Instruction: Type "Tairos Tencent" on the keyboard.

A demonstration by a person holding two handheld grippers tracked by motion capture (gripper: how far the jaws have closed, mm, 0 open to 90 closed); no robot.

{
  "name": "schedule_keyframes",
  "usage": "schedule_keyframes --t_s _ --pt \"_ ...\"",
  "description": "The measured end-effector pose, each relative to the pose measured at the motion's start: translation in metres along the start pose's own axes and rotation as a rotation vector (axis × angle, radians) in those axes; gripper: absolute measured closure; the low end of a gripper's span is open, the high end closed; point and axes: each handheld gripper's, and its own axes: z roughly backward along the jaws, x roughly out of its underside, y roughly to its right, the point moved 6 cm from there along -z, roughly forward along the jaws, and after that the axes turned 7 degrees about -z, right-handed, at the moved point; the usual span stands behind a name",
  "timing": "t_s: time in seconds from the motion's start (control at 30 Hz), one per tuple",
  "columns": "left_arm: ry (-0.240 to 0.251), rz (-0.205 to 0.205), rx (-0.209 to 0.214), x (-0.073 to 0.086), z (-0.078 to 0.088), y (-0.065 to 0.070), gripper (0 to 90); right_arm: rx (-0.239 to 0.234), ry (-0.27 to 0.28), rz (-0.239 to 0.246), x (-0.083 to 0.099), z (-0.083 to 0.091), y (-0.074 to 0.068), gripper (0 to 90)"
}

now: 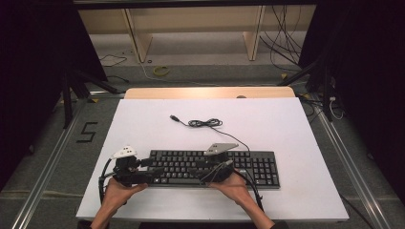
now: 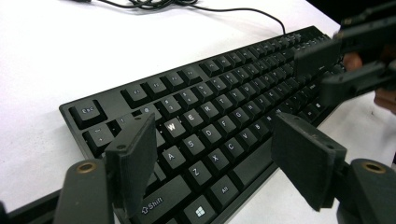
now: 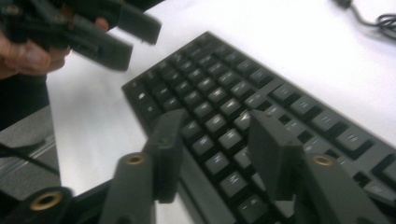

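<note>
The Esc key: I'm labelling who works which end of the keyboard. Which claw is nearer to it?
Left. The left claw hovers over the keyboard's left end, with the Esc key just beyond its open jaws. The right claw is over the middle keys, farther along.

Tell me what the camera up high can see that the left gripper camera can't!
The high view alone takes in the whole table, the floor and shelf behind it, the cable's plug, the number pad and the person's forearms. The left gripper view alone lets you read key letters such as W and Shift, seen between its own open jaws. Both share the black keyboard, the coiled cable, the white tabletop and the right hand-held gripper over the keys.
</note>
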Motion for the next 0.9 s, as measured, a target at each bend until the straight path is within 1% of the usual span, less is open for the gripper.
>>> schedule_keyframes --t_s 0.07,0.13,0.23,0.3,0.43,0.5,0.57,0.73,0.77,0.83,0.9 --pt "-0.006 0.001 -0.002 0.001 0.000 -0.001 30.8 0.004 0.014 -0.005 -0.004 0.002 0.002 52.1" --pt "-0.011 0.003 -0.003 0.001 0.000 -0.001 31.0 0.006 0.017 -0.007 -0.008 0.002 0.004 49.2" --pt "-0.021 0.005 -0.004 0.002 0.000 -0.002 31.8 0.008 0.003 -0.018 -0.009 -0.001 0.006 45.8" --pt "-0.028 0.014 0.002 0.003 -0.001 -0.003 33.2 0.012 -0.004 -0.018 -0.009 -0.005 0.007 44.6" --pt "-0.045 0.003 -0.006 0.005 -0.001 -0.005 34.2 0.025 -0.013 -0.014 -0.010 -0.012 0.011 45.5" --pt "-0.055 0.001 -0.008 0.006 -0.001 -0.005 36.2 0.028 -0.013 -0.010 -0.012 -0.014 0.012 47.4" --pt "-0.072 -0.003 -0.016 0.008 -0.001 -0.007 38.6 0.032 -0.012 -0.005 -0.015 -0.015 0.012 51.4" --pt "-0.109 -0.015 -0.041 0.011 0.000 -0.009 52.0 0.037 -0.027 0.014 -0.018 -0.021 0.010 63.6" --pt "-0.112 -0.018 -0.041 0.011 0.000 -0.009 54.8 0.038 -0.040 0.015 -0.018 -0.023 0.009 66.3" --pt "-0.123 -0.023 -0.041 0.012 0.001 -0.010 59.8 0.041 -0.045 0.019 -0.019 -0.027 0.009 70.9" --pt "-0.137 -0.030 -0.050 0.013 0.000 -0.011 65.0 0.047 -0.045 0.016 -0.020 -0.030 0.009 75.7"
